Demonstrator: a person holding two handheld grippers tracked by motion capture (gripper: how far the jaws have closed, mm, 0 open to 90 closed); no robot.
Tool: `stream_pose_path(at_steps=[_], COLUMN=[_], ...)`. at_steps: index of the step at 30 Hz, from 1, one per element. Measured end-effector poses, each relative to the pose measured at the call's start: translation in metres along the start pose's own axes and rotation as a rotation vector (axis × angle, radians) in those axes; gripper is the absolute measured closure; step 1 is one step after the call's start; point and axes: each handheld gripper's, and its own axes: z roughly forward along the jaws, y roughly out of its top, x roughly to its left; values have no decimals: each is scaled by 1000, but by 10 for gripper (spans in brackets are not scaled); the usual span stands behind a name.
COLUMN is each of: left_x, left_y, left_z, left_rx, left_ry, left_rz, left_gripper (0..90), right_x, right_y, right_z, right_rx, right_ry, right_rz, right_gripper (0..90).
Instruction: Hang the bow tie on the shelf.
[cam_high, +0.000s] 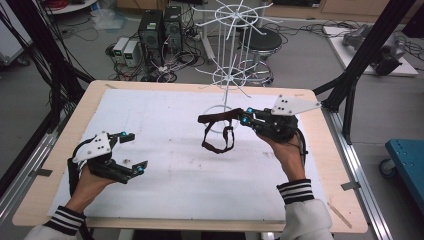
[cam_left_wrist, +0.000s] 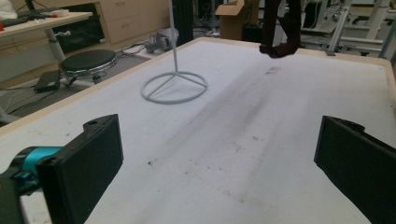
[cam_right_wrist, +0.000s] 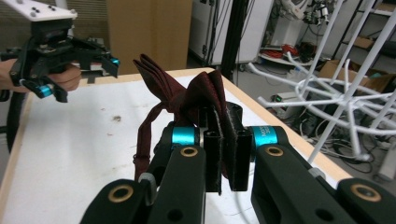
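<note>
Hidden/cut off: in the high view the bow tie's (cam_high: 216, 119) knot end disappears between the right gripper's (cam_high: 243, 118) jaws, so the bow shape itself is hard to read there; just a dark band plus a strap loop hanging below it. The left gripper view cuts the bow tie (cam_left_wrist: 280, 28) at the top edge of the frame, so just the lower dark red loop shows, upper centre-right. It also cuts the white wire rack (cam_left_wrist: 174, 86) at the top; base ring and lower pole visible. In the right gripper view the rack's (cam_right_wrist: 345, 93) arms run out of the frame right and top, and the pole's foot sits behind the gripper body. The strap's lower end goes behind the left-hand jaw arm in that view.

Fingers:
- right gripper (cam_right_wrist: 227, 154), centre of the high view: jaws closed tight on the bow tie (cam_right_wrist: 187, 93), dark red fabric pinched between the pads, folds fanning up above them. The tie is lifted off the white mat (cam_high: 165, 150), just in front of the rack's (cam_high: 227, 75) base ring, strap dangling clear of the surface.
- left gripper (cam_left_wrist: 215, 154), lower left of the high view (cam_high: 131, 152): jaws wide, nothing between them, nothing touched. In its own view bare mat shows through the gap. It sits well apart from the tie.

Left gripper also shows upper left of the right gripper view (cam_right_wrist: 79, 70), jaws apart.
</note>
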Motion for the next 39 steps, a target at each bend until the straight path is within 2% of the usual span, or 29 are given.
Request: stream_pose_path(at_steps=[7, 11, 15, 17, 21, 25, 27, 32, 39], left_x=[1, 2, 3, 3, 1, 1, 2, 3, 4], left_y=[-15, -23, -36, -40, -48, -56, -60, -62, -71], left_z=[-14, -22, -27, -29, -33, -36, -37, -40, -40], left_rx=[-23, -66, -74, -75, -94, -110, -120, -150, -151], left_ry=[17, 30, 51, 58, 77, 87, 95, 111, 110], left_rz=[-10, -26, -40, -32, -18, -30, -39, -44, -55], left_gripper=[17, 17, 17, 17, 17, 17, 17, 17, 17], right_x=[-8, -12, -17, -19, -23, -27, -27, -29, -31], right_y=[14, 19, 25, 27, 30, 31, 32, 36, 39], right_z=[2, 4, 5, 5, 6, 10, 12, 17, 24], right_rx=[14, 27, 42, 44, 60, 73, 88, 109, 154], right_ry=[-38, -60, -75, -83, -103, -120, -129, -140, -156], right_rz=[-18, -18, -18, -23, -19, -33, -25, -43, -57], right_gripper=[877, 877, 877, 877, 876, 877, 877, 876, 876])
